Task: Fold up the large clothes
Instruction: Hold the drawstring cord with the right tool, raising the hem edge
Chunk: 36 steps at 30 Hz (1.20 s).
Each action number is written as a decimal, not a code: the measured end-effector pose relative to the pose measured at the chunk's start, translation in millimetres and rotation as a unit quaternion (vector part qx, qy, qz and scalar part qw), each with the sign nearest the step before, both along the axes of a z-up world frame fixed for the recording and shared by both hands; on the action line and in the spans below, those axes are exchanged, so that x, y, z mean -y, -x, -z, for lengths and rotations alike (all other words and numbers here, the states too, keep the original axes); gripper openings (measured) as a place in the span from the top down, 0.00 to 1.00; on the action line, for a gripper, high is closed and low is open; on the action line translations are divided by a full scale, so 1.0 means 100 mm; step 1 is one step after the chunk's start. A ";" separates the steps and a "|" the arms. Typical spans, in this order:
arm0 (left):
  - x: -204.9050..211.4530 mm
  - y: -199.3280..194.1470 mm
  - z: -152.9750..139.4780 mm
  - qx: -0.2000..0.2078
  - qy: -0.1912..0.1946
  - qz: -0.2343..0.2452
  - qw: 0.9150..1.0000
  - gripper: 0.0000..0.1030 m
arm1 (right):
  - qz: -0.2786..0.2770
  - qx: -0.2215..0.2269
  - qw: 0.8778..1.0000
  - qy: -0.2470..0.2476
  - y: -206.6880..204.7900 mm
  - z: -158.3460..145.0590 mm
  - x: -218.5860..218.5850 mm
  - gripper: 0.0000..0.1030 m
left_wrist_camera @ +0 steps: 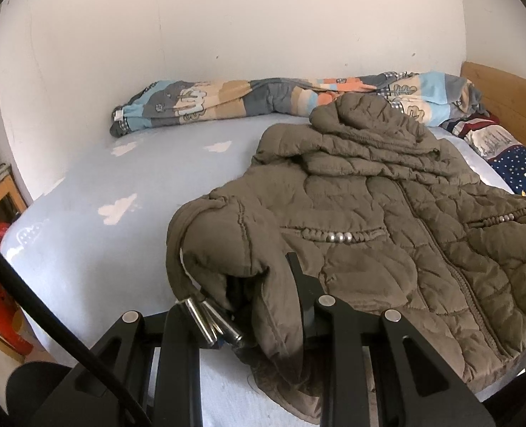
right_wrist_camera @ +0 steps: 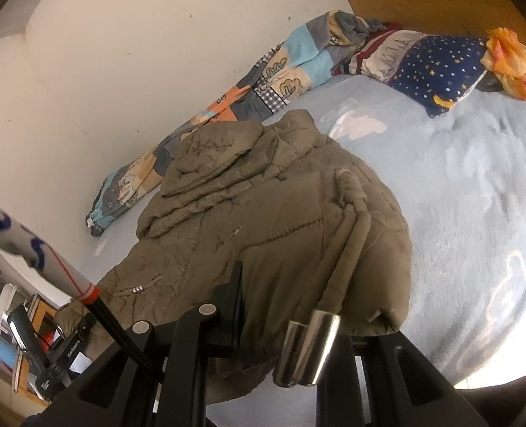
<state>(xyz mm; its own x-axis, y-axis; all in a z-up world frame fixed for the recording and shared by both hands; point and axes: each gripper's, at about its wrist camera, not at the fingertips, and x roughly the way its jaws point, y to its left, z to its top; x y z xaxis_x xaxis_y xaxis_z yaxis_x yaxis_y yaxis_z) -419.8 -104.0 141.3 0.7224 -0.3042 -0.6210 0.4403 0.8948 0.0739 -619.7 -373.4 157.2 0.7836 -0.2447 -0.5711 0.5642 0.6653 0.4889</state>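
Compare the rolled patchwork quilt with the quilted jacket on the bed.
The quilt is multicoloured with cartoon patches; the jacket is plain olive-brown. The quilt lies rolled long against the wall; the jacket lies spread out, front up, nearer the cameras. Both rest on the light blue cloud-print sheet.

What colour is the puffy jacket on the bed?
Olive-brown, quilted jacket; it shows best in the left wrist view.
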 end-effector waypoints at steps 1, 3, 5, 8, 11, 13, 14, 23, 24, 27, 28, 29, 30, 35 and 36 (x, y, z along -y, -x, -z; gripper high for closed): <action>0.00 0.00 -0.02 0.002 0.000 0.000 1.000 0.75 | -0.001 0.002 1.000 0.001 -0.01 -0.02 0.00 0.81; 0.01 -0.02 -0.05 0.003 0.000 0.000 1.000 0.75 | -0.003 0.004 1.000 0.004 -0.03 -0.06 0.00 0.81; 0.02 -0.03 -0.07 0.003 0.001 0.000 1.000 0.75 | -0.005 0.005 1.000 0.006 -0.04 -0.08 0.00 0.81; 0.04 -0.04 -0.11 0.005 0.003 0.000 1.000 0.75 | -0.005 0.005 1.000 0.008 -0.05 -0.11 0.01 0.81; 0.06 -0.05 -0.15 0.007 0.005 -0.001 1.000 0.75 | -0.005 0.005 1.000 0.008 -0.05 -0.11 0.02 0.81; 0.06 -0.05 -0.17 0.008 0.006 -0.001 1.000 0.75 | -0.006 0.005 1.000 0.010 -0.05 -0.11 0.02 0.81; 0.06 -0.05 -0.17 0.009 0.005 -0.001 1.000 0.75 | -0.006 0.006 1.000 0.010 -0.05 -0.11 0.02 0.81; 0.06 -0.05 -0.21 0.013 0.002 -0.005 1.000 0.75 | -0.006 0.013 1.000 0.009 -0.04 -0.15 0.03 0.81; 0.06 -0.05 -0.21 0.013 0.002 -0.005 1.000 0.75 | -0.006 0.013 1.000 0.009 -0.04 -0.15 0.03 0.81; 0.05 -0.02 -0.23 0.017 0.001 -0.006 1.000 0.75 | -0.006 0.014 1.000 0.011 -0.04 -0.16 0.03 0.81; 0.04 -0.02 -0.23 0.017 0.002 -0.007 1.000 0.75 | -0.005 0.015 1.000 0.011 -0.04 -0.17 0.02 0.81; 0.03 -0.02 -0.24 0.017 0.004 -0.008 1.000 0.75 | -0.005 0.015 1.000 0.012 -0.04 -0.18 0.02 0.81; 0.02 -0.02 -0.25 0.017 0.005 -0.008 1.000 0.75 | -0.004 0.016 1.000 0.012 -0.04 -0.19 0.01 0.81; -0.02 0.00 -0.31 0.020 0.010 -0.010 1.000 0.75 | -0.004 0.024 1.000 0.021 0.01 -0.27 -0.04 0.81; -0.02 0.00 -0.33 0.020 0.011 -0.010 1.000 0.75 | -0.003 0.025 0.999 0.024 0.02 -0.29 -0.05 0.81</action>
